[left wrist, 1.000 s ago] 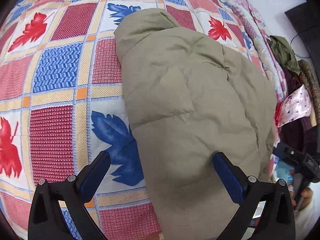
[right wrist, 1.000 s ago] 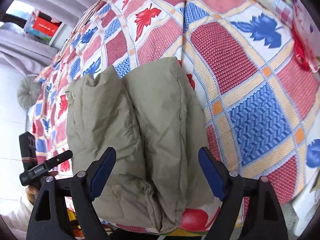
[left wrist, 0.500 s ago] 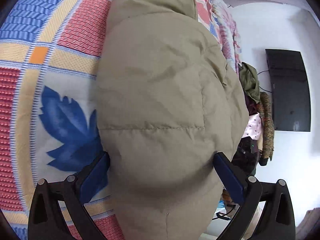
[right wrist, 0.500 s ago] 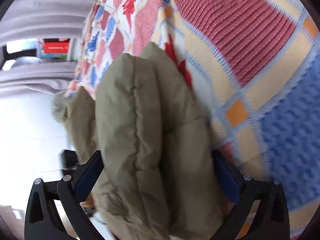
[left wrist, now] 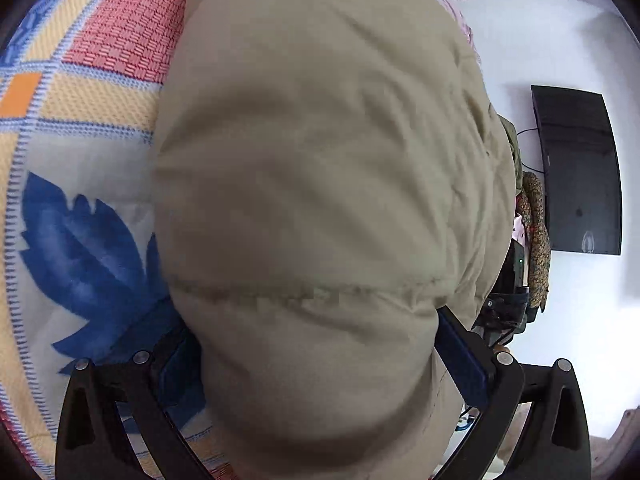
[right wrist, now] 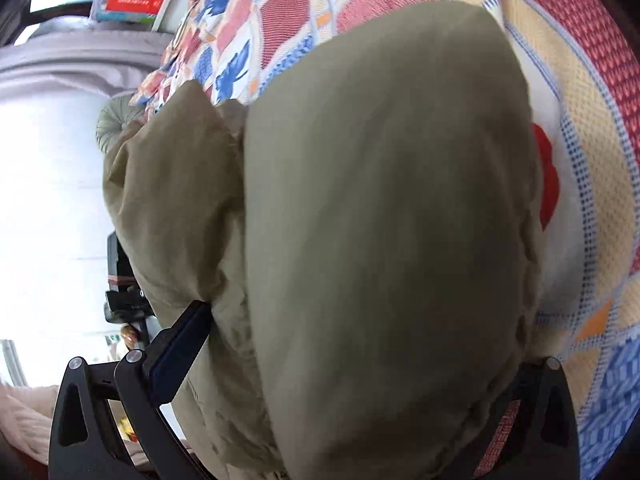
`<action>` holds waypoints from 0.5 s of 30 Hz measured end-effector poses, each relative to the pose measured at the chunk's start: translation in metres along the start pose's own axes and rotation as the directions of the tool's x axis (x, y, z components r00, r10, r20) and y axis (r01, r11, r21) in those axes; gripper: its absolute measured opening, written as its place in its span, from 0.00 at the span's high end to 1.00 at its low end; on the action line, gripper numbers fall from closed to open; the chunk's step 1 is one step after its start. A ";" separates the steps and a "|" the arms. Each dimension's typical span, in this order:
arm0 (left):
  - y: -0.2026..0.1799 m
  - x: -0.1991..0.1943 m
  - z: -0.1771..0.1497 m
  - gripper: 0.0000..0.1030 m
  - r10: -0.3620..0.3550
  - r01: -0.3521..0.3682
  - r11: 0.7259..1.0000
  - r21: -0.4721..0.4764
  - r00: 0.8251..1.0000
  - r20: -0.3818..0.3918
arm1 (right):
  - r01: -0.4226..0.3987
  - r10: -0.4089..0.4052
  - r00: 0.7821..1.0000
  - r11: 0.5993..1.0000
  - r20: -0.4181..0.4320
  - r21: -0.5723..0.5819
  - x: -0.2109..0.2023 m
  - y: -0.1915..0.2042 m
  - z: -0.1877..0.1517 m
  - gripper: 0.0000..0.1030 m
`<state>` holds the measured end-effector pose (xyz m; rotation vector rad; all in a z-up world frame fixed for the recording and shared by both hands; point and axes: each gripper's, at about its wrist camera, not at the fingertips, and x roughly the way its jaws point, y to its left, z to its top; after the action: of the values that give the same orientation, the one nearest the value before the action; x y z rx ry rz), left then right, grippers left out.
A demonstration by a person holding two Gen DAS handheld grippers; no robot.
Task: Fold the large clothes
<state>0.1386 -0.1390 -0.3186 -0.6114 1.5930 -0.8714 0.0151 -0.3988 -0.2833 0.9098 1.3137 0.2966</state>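
A puffy olive-khaki quilted jacket (left wrist: 320, 160) lies folded on a patchwork bedspread (left wrist: 80, 120) and fills most of both views. My left gripper (left wrist: 320, 360) is wide open with its jaws on either side of the jacket's near edge; the padding bulges between them. The jacket also fills the right wrist view (right wrist: 380, 220). My right gripper (right wrist: 352, 360) is wide open around the jacket's other end; its left finger (right wrist: 180, 348) shows, its right finger is hidden behind the fabric.
The bedspread (right wrist: 592, 160) has red, blue and yellow squares with leaf prints. A black wall TV (left wrist: 580, 172) and a pile of clothes (left wrist: 534, 220) are at the right. A curtain and shelf (right wrist: 128, 0) lie beyond the bed.
Both grippers have pushed forward and lower onto the jacket, so it now fills the views and bulges between the open jaws. The jaws stayed open.
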 end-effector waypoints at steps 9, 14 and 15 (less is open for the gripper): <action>-0.040 -0.032 -0.010 0.31 0.029 -0.035 0.996 0.081 0.997 0.073 | -0.087 0.084 0.995 0.994 0.047 0.064 -0.010 0.016 -0.005 0.56; -0.057 -0.076 -0.006 0.31 0.003 -0.020 0.992 0.122 0.990 0.142 | -0.151 0.151 0.987 0.988 0.057 -0.005 -0.010 0.065 -0.006 0.58; -0.058 -0.088 -0.003 0.31 0.000 -0.020 0.992 0.127 0.988 0.157 | -0.161 0.162 0.985 0.987 0.058 -0.021 -0.008 0.076 -0.006 0.58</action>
<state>0.1487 -0.1035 -0.2198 -0.5661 1.3858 -0.8889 0.0301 -0.3536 -0.2230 1.0063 1.1833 0.4019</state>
